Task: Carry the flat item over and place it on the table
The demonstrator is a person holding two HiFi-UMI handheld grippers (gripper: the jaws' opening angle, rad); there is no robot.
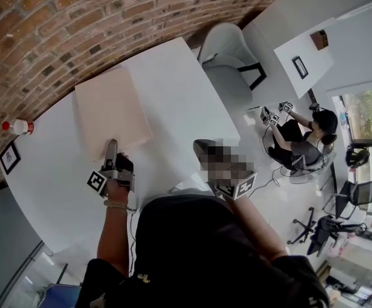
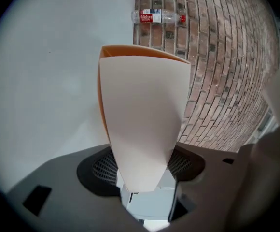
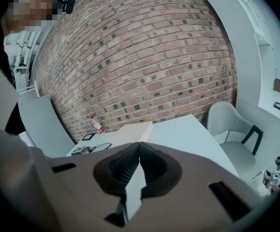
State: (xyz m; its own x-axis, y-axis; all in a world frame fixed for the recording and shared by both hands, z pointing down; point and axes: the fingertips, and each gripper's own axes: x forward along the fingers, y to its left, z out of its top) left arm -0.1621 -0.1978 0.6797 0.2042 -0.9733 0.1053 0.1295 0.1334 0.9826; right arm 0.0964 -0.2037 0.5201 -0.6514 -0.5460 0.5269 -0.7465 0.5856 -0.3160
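Note:
The flat item, a beige box [image 1: 111, 110], lies on the white table [image 1: 173, 95] toward the brick wall. My left gripper [image 1: 111, 147] is at the box's near edge. In the left gripper view the box [image 2: 142, 115] runs out from between the two pads, pale with an orange rim, and the gripper [image 2: 145, 170] is shut on its end. My right gripper [image 1: 201, 146] hangs at the table's near edge, apart from the box. Its pads meet with nothing between them [image 3: 139, 151]. From there the box [image 3: 133, 129] shows resting flat on the table.
A plastic bottle [image 1: 18, 126] and a small framed picture [image 1: 9, 157] sit at the table's left end by the brick wall. A white chair [image 1: 228, 56] stands at the far side. A seated person [image 1: 301, 143] and office chairs [image 1: 353, 194] are off to the right.

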